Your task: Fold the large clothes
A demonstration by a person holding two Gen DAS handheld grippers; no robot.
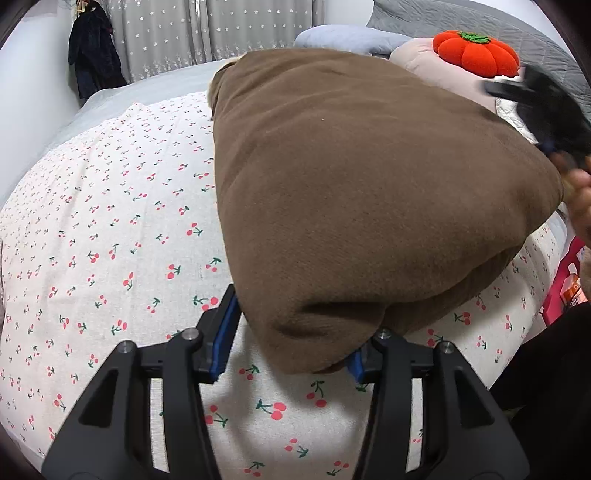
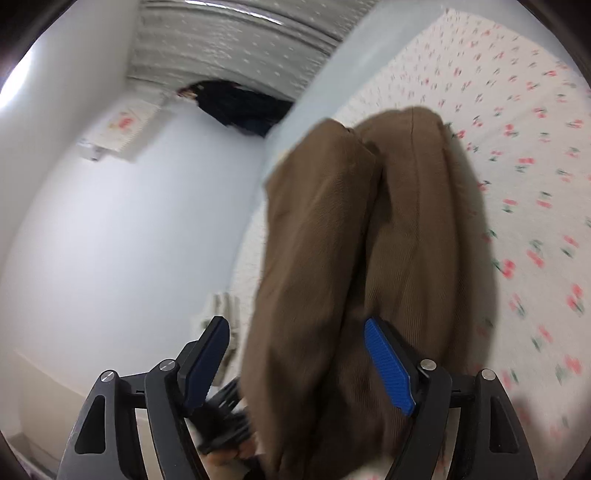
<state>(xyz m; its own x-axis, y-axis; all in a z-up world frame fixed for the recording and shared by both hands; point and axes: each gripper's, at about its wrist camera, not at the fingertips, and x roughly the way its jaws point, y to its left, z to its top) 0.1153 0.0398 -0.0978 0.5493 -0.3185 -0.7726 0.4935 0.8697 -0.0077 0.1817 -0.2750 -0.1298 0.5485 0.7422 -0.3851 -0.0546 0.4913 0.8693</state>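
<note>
Brown folded garment on cherry-print bed, both grippers at its near edges.

Bed sheet (image 1: 110, 221): white woven cotton, small red cherry print, fills the left and bottom of the left wrist view. Brown garment (image 1: 351, 177): thick, soft, fine-ribbed fabric, folded into a bulky rounded wedge at frame centre. Grey star-pattern curtain (image 1: 221, 29) across the top; dark coat (image 1: 92, 55) hanging upper left; orange pumpkin-shaped plush cushion (image 1: 476, 53) upper right. Left gripper (image 1: 288, 343): jaws part-open, garment's bottom corner between them, grip unclear. Right gripper (image 2: 299, 354): jaws apart, cloth between the blue ribbed pads (image 2: 388, 365), not pinched; that view is blurred.
</note>
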